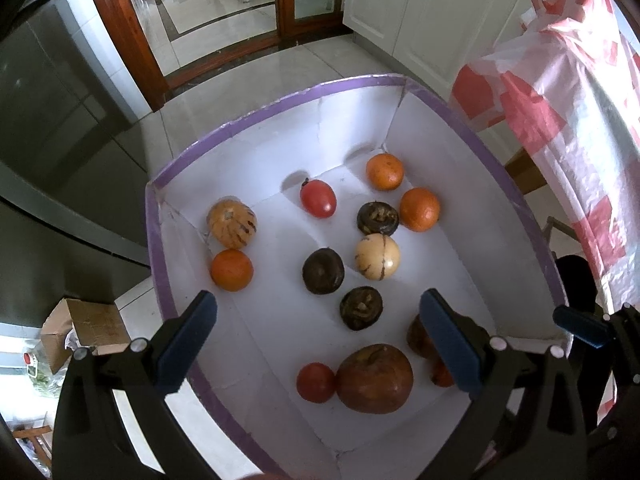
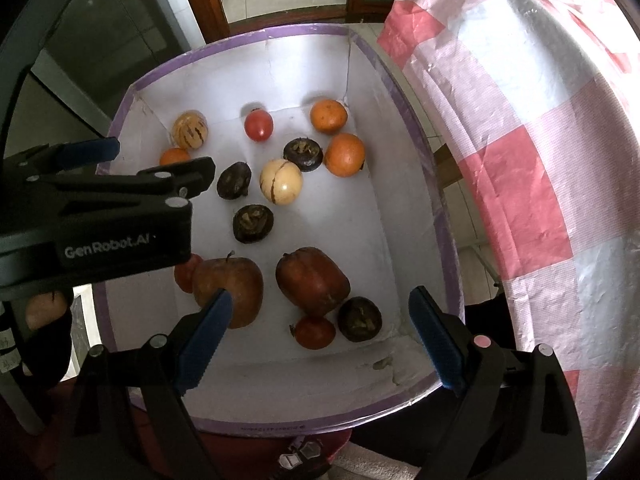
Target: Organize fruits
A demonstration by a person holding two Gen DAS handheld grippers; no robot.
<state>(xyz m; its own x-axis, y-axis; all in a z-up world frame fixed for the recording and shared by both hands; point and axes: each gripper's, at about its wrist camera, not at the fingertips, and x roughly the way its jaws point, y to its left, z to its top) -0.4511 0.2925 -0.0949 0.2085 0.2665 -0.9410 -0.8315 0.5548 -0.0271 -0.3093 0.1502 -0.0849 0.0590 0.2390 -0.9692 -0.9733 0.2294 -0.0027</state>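
A white box with a purple rim (image 1: 280, 106) (image 2: 248, 36) holds several loose fruits: oranges (image 1: 231, 269) (image 2: 344, 154), tomatoes (image 1: 318, 198) (image 2: 259, 125), dark mangosteens (image 1: 323, 271) (image 2: 253, 223), striped pale melons (image 1: 377, 256) (image 2: 281, 181) and brown-red apples (image 1: 375, 378) (image 2: 229, 284). My left gripper (image 1: 320, 338) is open and empty above the near part of the box; it also shows in the right wrist view (image 2: 160, 160). My right gripper (image 2: 324, 344) is open and empty above a tomato (image 2: 315, 332) and a mangosteen (image 2: 359, 319).
A table with a pink-and-white checked cloth (image 1: 560, 100) (image 2: 520, 140) stands right of the box. A grey fridge (image 1: 48, 120) is on the left, with a cardboard box (image 1: 86, 326) on the tiled floor. White cabinets (image 1: 420, 12) are behind.
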